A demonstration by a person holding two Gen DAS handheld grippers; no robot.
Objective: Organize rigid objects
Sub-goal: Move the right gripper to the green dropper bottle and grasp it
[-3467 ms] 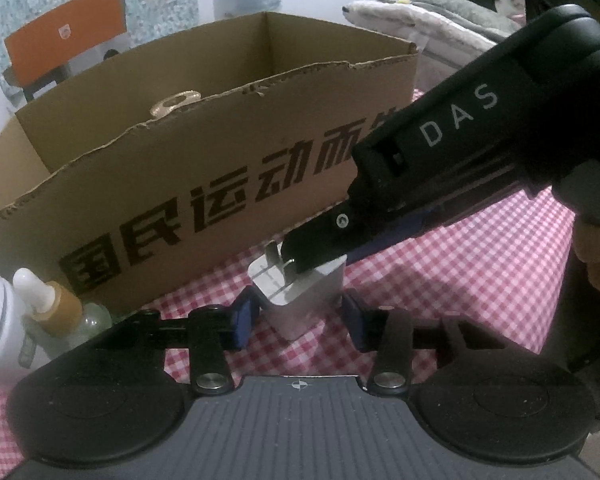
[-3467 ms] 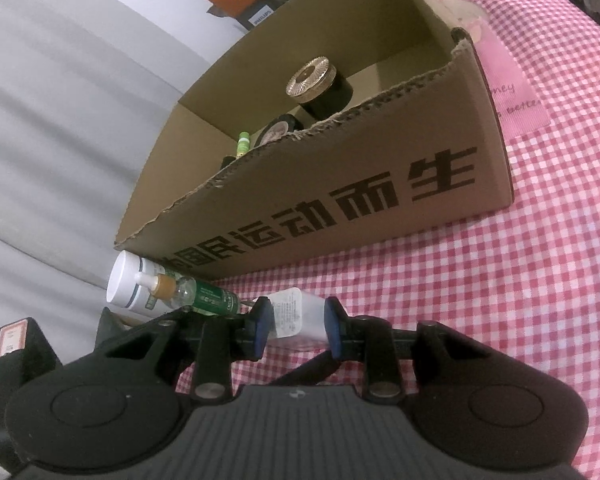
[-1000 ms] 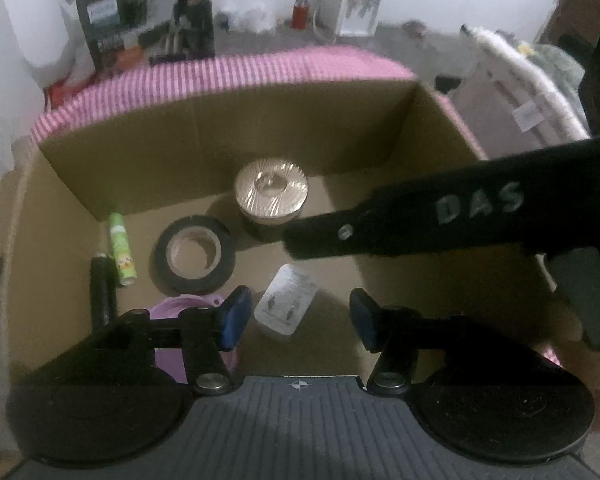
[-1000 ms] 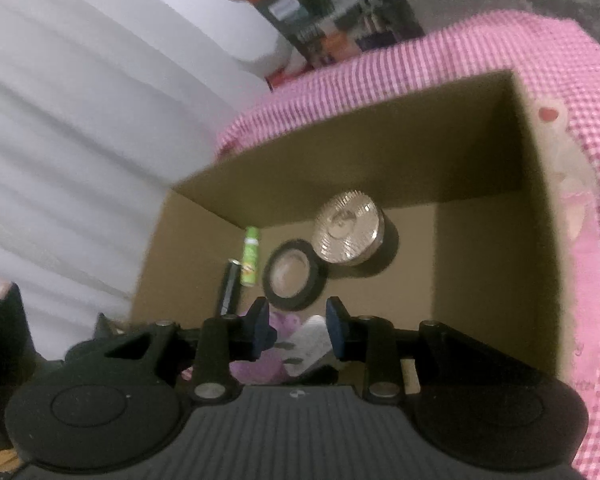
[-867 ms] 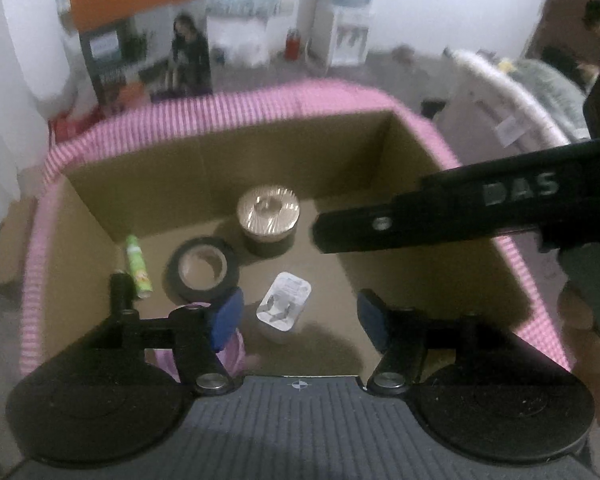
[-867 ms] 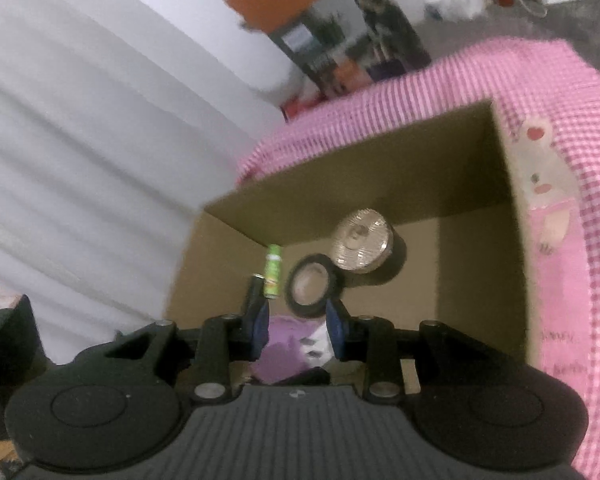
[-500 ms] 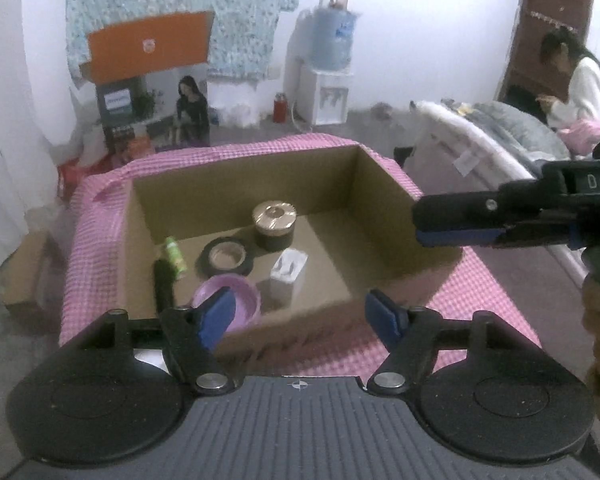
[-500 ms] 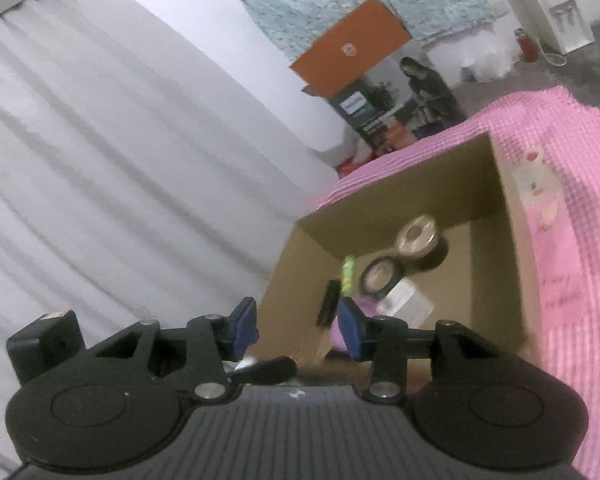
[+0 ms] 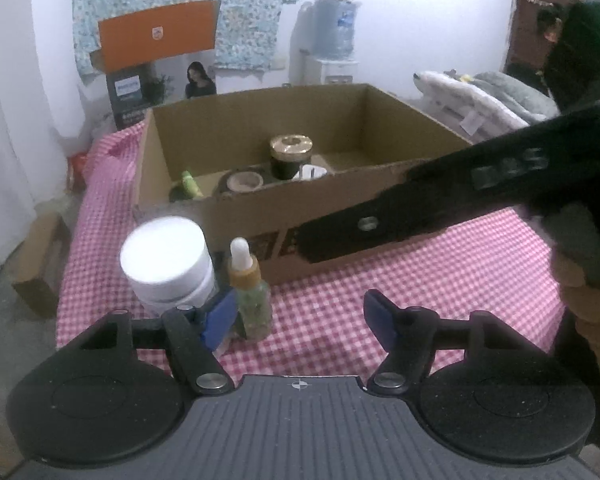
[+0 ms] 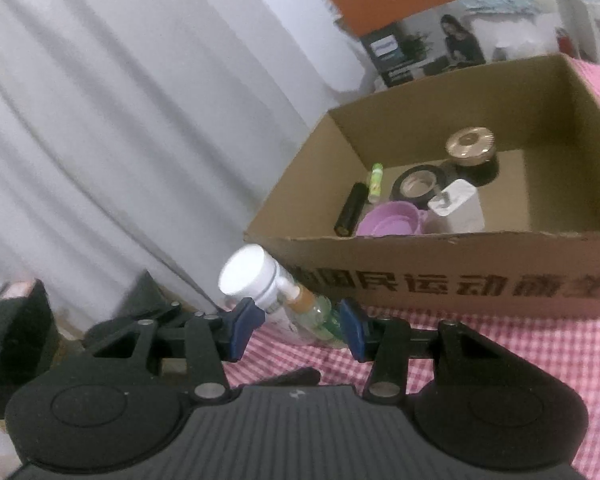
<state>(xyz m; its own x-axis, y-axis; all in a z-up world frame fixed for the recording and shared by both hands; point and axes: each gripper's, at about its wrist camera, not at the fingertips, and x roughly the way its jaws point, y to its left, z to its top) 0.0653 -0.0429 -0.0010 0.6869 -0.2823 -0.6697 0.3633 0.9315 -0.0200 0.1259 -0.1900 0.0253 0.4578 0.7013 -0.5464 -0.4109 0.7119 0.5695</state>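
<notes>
The white charger [image 10: 458,206] now stands inside the cardboard box [image 10: 440,276], beside the purple lid [image 10: 388,220] and the tape roll [image 10: 418,182] — a second ago you held it low over the box floor, and you have let it go. Both tools are pulled back over the bench [image 9: 440,280] and hold nothing: your right tool [image 10: 298,330] has its jaws apart, and your left tool [image 9: 298,318] is wide but closing a little. Left outside, touching the box front, are the dropper bottle [image 9: 252,298] and the white jar [image 9: 168,258] — likely your next picks.
</notes>
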